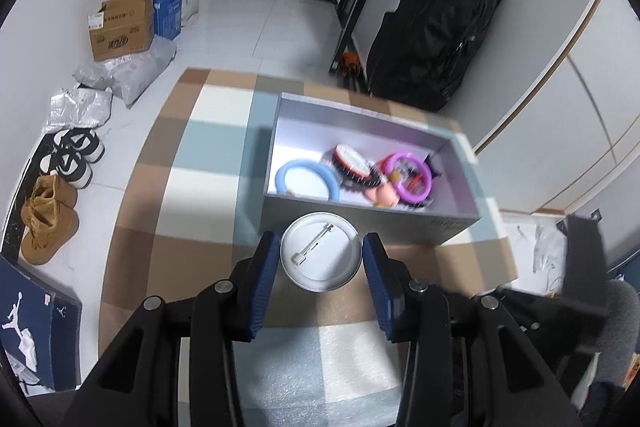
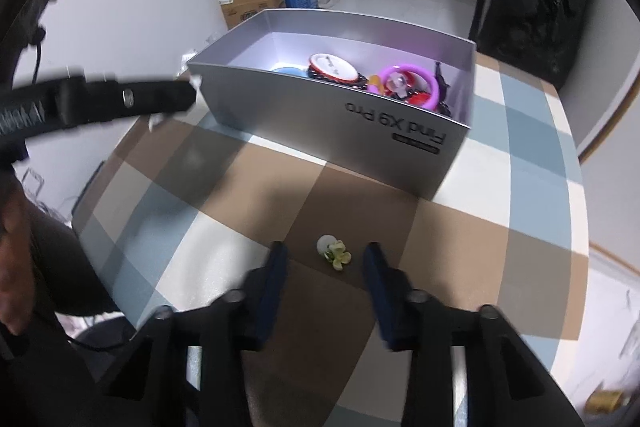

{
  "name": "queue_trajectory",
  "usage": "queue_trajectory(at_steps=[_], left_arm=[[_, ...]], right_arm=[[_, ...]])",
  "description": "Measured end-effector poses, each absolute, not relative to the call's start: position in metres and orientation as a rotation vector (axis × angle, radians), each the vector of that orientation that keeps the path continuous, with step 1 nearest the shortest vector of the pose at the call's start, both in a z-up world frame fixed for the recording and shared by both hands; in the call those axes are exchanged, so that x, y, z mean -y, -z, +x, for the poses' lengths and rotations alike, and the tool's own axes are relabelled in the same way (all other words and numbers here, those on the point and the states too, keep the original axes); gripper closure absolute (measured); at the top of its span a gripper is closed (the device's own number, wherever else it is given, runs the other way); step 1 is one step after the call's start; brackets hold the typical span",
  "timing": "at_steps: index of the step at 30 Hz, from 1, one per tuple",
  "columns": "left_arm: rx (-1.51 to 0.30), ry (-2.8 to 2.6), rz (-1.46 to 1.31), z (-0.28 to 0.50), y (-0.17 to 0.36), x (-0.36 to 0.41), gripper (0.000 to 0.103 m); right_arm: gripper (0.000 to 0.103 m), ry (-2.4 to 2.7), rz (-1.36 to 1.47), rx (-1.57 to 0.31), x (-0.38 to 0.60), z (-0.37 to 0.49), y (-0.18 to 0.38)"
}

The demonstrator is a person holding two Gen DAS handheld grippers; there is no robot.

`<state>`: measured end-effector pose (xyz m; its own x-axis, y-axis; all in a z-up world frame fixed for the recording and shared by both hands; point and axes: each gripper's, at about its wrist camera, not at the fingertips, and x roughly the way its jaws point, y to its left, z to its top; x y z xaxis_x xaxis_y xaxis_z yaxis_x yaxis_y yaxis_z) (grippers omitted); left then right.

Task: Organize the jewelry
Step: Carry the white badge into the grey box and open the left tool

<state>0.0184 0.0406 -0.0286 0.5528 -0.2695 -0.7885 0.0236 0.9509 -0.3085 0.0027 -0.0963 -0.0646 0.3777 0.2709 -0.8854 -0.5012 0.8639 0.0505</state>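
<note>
The left gripper (image 1: 322, 251) hung low in frame, jaws clamped on a round pin badge (image 1: 321, 251) just before the grey box (image 1: 360, 223). The right gripper (image 2: 326, 259), jaws spread, hovered over a flower clip (image 2: 335, 254) on the checkered bench (image 2: 248, 195).

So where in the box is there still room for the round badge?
The grey cardboard box has bare floor along its far wall and in the left corner behind the blue ring. The right half is crowded: purple ring, red-rimmed badge, small pieces. The silver pin badge sits between the left gripper's jaws.
</note>
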Motion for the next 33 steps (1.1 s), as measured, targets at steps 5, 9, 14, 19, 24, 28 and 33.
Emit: queue_trajectory(at_steps=[5,9,14,19,24,28,33], left_arm=[[-0.929,0.181,-0.313,0.022,0.019,-0.044,0.066],[-0.901,0.190,-0.334,0.024,0.012,-0.045,0.066],[-0.878,0.193,-0.349,0.029,0.006,-0.044,0.066],[-0.866,0.197,-0.366,0.034,0.003,-0.045,0.066],[-0.860,0.197,-0.383,0.043,0.002,-0.043,0.066],[-0.856,0.203,-0.395,0.052,0.001,-0.041,0.066],[-0.878,0.207,-0.406,0.067,0.006,-0.036,0.066]], right_arm=[[0.097,-0.526,-0.195,-1.086,0.098,0.009,0.064],[0.097,-0.549,-0.157,-1.058,0.100,0.009,0.054],[0.097,-0.580,-0.088,-0.998,0.104,0.015,0.035],[0.097,-0.609,-0.014,-0.915,0.110,0.020,0.004],[0.097,-0.602,0.043,-0.878,0.111,0.029,-0.013],[0.097,-0.593,0.075,-0.860,0.114,0.041,-0.019],[0.097,-0.573,0.112,-0.859,0.121,0.056,-0.023]])
